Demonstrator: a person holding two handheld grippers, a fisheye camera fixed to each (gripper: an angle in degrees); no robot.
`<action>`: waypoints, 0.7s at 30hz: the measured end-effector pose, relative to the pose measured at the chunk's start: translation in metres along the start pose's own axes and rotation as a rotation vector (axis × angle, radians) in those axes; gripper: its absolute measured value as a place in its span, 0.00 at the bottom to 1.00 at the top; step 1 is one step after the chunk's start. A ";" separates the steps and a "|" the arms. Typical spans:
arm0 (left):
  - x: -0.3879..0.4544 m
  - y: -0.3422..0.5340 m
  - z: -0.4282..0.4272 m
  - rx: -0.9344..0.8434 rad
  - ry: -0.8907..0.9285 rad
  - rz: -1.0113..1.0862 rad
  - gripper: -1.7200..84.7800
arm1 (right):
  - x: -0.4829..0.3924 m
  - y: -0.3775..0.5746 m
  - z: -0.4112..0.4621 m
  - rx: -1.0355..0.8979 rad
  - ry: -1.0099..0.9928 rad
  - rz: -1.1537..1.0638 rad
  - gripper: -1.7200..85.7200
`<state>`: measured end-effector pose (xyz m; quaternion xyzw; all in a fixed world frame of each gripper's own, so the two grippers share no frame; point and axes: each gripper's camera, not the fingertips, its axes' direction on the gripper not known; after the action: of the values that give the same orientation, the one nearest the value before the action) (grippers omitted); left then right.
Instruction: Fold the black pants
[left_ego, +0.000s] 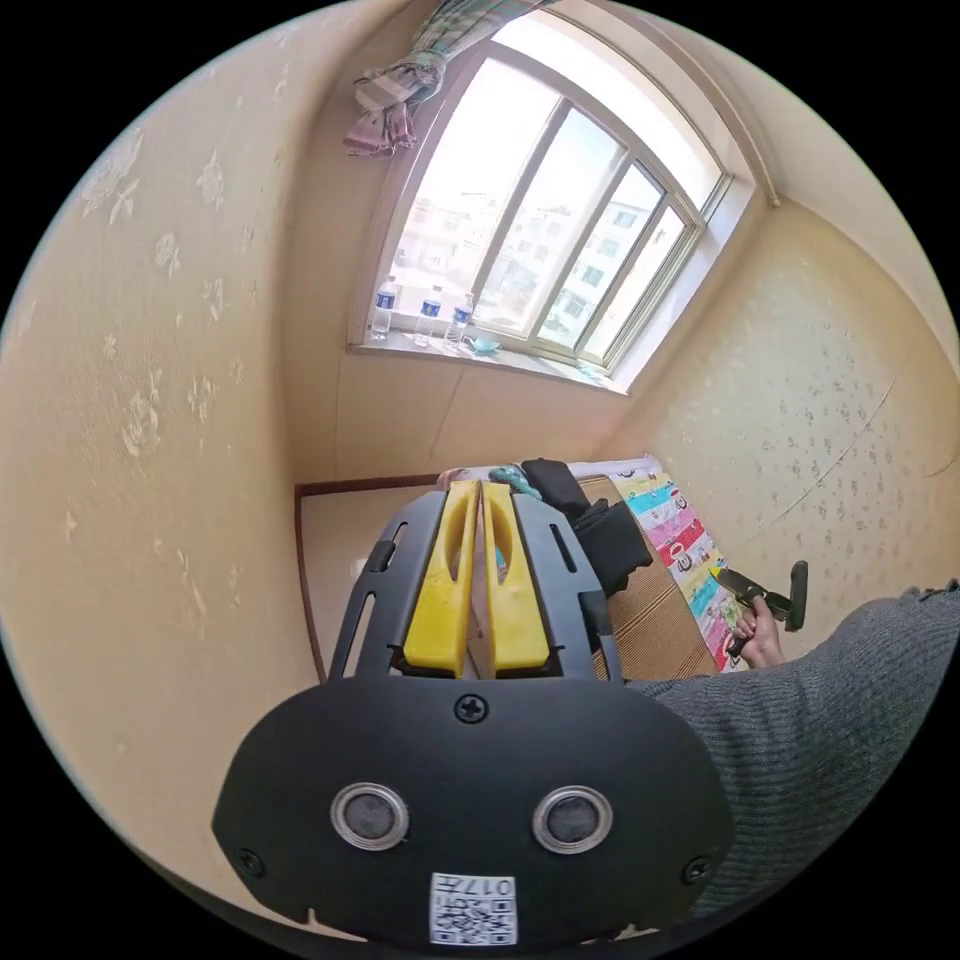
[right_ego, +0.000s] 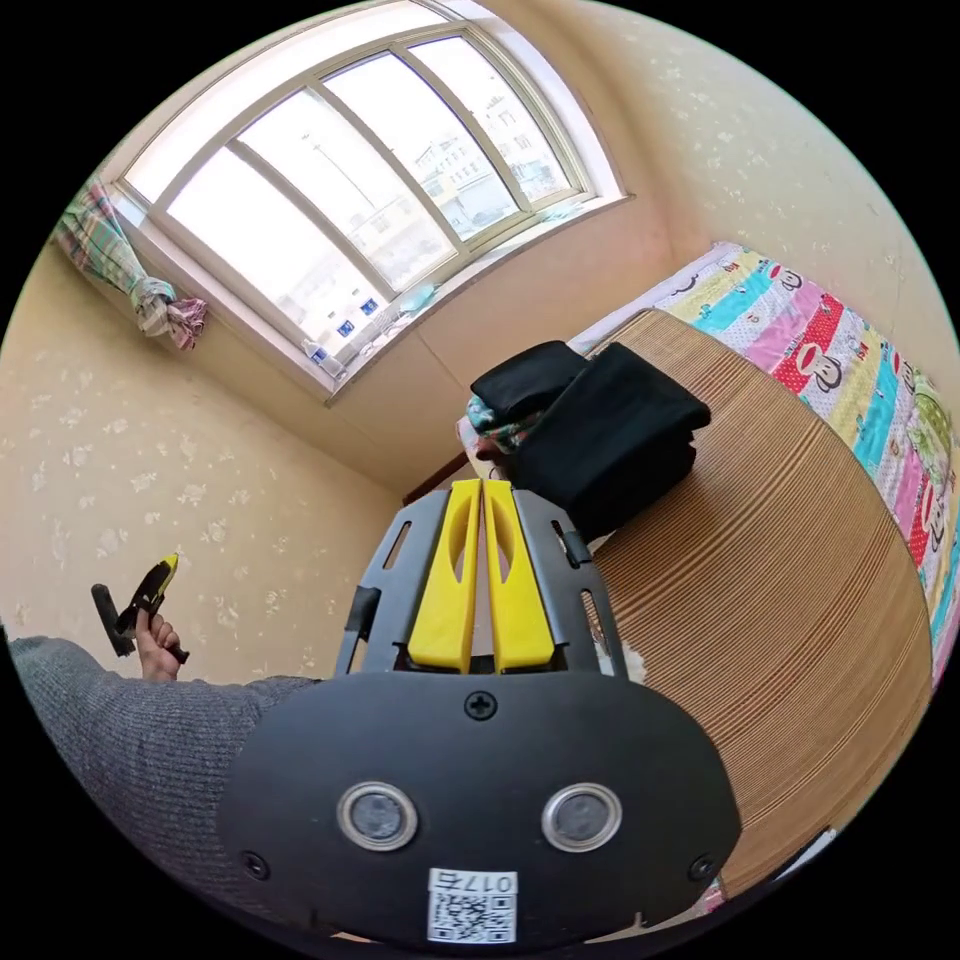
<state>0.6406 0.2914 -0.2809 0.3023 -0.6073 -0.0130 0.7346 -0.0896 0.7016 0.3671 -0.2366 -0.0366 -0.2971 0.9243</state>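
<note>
The black pants (right_ego: 610, 430) lie folded in a thick stack on the brown striped mat (right_ego: 780, 620) of the bed, with another folded black piece (right_ego: 525, 378) behind them. In the left gripper view the black pants (left_ego: 605, 535) sit beyond my jaws. My right gripper (right_ego: 482, 490) is raised off the bed, near the stack's edge, its yellow jaws pressed together with nothing in them. My left gripper (left_ego: 481, 490) is also lifted, jaws together and holding nothing. The other gripper (left_ego: 750, 590) appears in a hand at the right, and the other gripper (right_ego: 145, 600) also appears at the left of the right gripper view.
A colourful patterned sheet (right_ego: 850, 350) runs along the bed's wall side. A patterned cloth (right_ego: 490, 420) lies under the black pieces. Bottles (left_ego: 430, 315) stand on the sill of the big window (left_ego: 540, 220). A grey knitted sleeve (left_ego: 820, 690) crosses the lower right.
</note>
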 end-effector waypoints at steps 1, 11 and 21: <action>-0.006 -0.008 -0.002 0.004 -0.017 0.003 0.01 | -0.003 0.008 0.009 -0.013 -0.011 -0.035 0.02; -0.071 -0.088 -0.013 -0.013 -0.071 -0.080 0.01 | 0.118 0.081 0.047 -0.023 0.044 0.168 0.02; -0.085 -0.206 0.006 0.093 -0.095 -0.108 0.01 | 0.253 0.065 0.151 -0.116 0.087 0.175 0.03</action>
<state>0.6849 0.1538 -0.4506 0.3675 -0.6241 -0.0386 0.6884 0.1656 0.6825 0.5268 -0.2788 0.0414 -0.2268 0.9323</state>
